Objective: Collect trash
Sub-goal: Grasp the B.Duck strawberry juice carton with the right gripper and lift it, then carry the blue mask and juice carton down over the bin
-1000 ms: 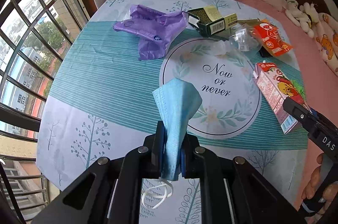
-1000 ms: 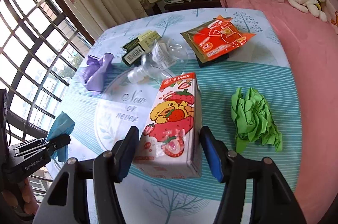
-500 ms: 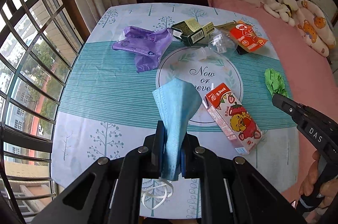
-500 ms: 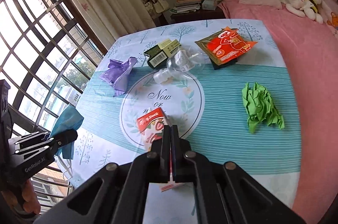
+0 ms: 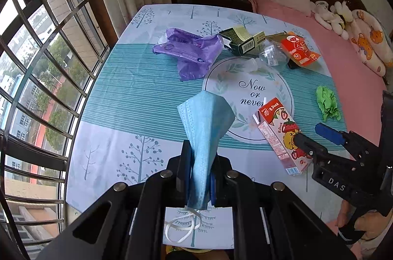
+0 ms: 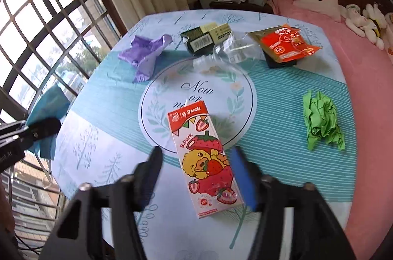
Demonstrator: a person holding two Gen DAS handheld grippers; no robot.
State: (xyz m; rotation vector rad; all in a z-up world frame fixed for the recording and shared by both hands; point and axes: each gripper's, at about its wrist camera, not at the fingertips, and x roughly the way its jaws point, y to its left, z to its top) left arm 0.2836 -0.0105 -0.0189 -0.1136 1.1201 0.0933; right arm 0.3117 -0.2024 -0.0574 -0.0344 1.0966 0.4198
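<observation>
Right wrist view looks down on the right gripper (image 6: 196, 171), whose jaws have just been opening and now stand spread on either side of a drink carton (image 6: 203, 159). The carton lies flat on the table (image 6: 103, 152), its lower half between the two fingers; the blue-padded finger sits just beside the carton's right edge, the dark finger stands apart on the left, and neither pad presses on it. Beyond the carton a clear plastic bottle (image 6: 221, 56), a dark box (image 6: 203, 39), a purple bag (image 6: 145, 53) and an orange packet (image 6: 287, 44) lie toward the far edge, and a crumpled green paper (image 6: 321, 122) lies well apart to the right, near the pink bed (image 6: 363, 93).

Left wrist view shows the left gripper (image 5: 200, 176) pinching a blue face mask (image 5: 205, 127) tight between its pads, held above the near part of the table. The mask fans out past the fingertips, and its white ear loop (image 5: 181, 228) hangs below the jaws.
</observation>
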